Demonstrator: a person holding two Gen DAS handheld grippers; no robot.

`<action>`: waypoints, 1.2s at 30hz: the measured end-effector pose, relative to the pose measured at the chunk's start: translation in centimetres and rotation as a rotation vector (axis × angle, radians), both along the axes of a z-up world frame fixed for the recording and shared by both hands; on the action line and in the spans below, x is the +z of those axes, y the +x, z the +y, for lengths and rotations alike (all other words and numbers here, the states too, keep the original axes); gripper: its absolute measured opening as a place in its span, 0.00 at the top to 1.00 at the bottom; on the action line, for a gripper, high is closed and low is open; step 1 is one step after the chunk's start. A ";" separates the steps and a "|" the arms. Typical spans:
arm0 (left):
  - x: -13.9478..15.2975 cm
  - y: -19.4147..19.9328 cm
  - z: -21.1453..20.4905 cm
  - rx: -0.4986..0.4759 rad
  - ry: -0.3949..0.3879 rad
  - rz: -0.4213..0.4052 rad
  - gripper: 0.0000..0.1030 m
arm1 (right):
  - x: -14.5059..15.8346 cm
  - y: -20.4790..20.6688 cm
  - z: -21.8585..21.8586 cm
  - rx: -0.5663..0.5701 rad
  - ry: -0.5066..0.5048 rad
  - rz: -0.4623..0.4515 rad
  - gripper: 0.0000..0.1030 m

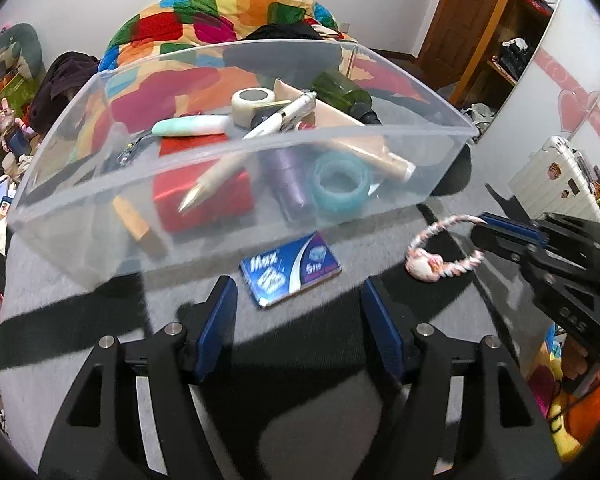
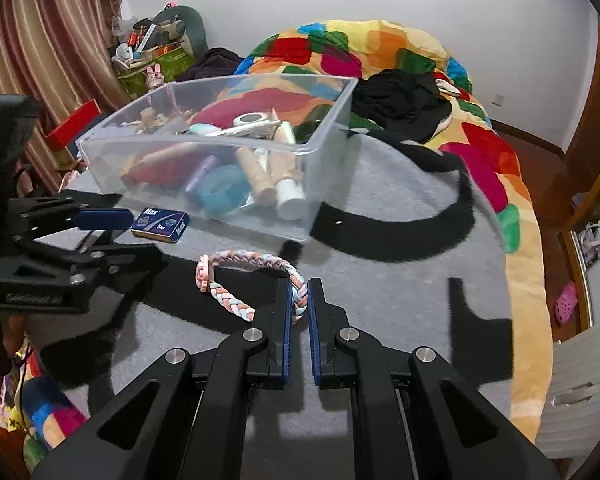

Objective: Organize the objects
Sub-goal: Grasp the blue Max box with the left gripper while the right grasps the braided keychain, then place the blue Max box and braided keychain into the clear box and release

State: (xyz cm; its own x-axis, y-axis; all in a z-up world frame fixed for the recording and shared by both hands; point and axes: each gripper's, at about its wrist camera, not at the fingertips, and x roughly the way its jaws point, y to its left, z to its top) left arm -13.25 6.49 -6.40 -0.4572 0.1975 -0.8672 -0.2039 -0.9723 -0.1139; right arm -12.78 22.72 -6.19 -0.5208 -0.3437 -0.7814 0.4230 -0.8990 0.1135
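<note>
A clear plastic bin [image 1: 236, 200] [image 2: 312, 184] stands on the grey mat and holds several items: tape rolls, pens, tubes, a red box. A blue Max staples box [image 1: 290, 270] [image 2: 161, 222] lies on the mat just in front of the bin. My left gripper [image 1: 298, 292] is open, its fingers on either side of the staples box and slightly short of it. My right gripper [image 2: 299, 296] is shut on a braided pink-and-blue bracelet [image 2: 236, 276], which also shows in the left wrist view [image 1: 440, 256].
The grey mat [image 2: 400, 288] covers a table beside a bed with a colourful quilt [image 2: 380, 52]. Black clothing [image 2: 400, 100] lies behind the bin. A white suitcase [image 1: 556, 176] and wooden shelves [image 1: 508, 40] stand at the right.
</note>
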 end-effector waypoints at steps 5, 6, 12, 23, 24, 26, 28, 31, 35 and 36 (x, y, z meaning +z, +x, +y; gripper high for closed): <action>-0.3 -0.6 0.5 0.018 -0.016 0.021 0.37 | 0.2 0.1 -0.3 0.007 -0.048 -0.016 0.47; -0.4 -0.6 0.6 0.020 -0.021 0.027 0.39 | 0.3 0.2 -0.4 0.007 -0.047 -0.008 0.37; -0.4 0.2 0.0 0.027 -0.012 0.056 0.50 | -0.3 -0.1 -2.7 0.009 -0.031 -0.025 0.22; -0.2 3.3 -2.1 0.062 0.045 0.107 0.50 | -1.6 -0.3 -3.7 -0.007 0.010 -0.024 0.73; -0.1 3.5 -2.2 0.065 0.054 0.108 0.50 | -1.5 -0.2 -3.6 -0.015 0.016 -0.013 0.79; 0.2 3.8 -2.5 0.068 0.068 0.114 0.50 | -1.4 0.0 -3.4 -0.017 0.009 -0.008 0.84; 0.6 4.2 -2.6 0.069 0.072 0.128 0.50 | -1.3 0.2 -3.1 -0.015 -0.015 -0.011 0.84; 1.4 4.8 -2.7 0.071 0.075 0.151 0.50 | -0.6 0.6 -2.9 -0.010 -0.041 0.002 0.85; 2.7 5.4 -3.0 0.074 0.080 0.183 0.50 | 0.9 1.0 -2.8 0.000 -0.072 0.035 0.85; 3.0 5.5 -2.9 0.074 0.079 0.191 0.50 | 1.4 1.0 -2.9 0.004 -0.081 0.047 0.85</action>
State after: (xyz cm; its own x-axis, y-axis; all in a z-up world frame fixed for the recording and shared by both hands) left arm -7.79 3.55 -3.40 -0.6277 0.2216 -0.7463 -0.1577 -0.9750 -0.1568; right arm -11.73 19.86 -4.78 -0.5546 -0.4065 -0.7261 0.4328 -0.8861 0.1655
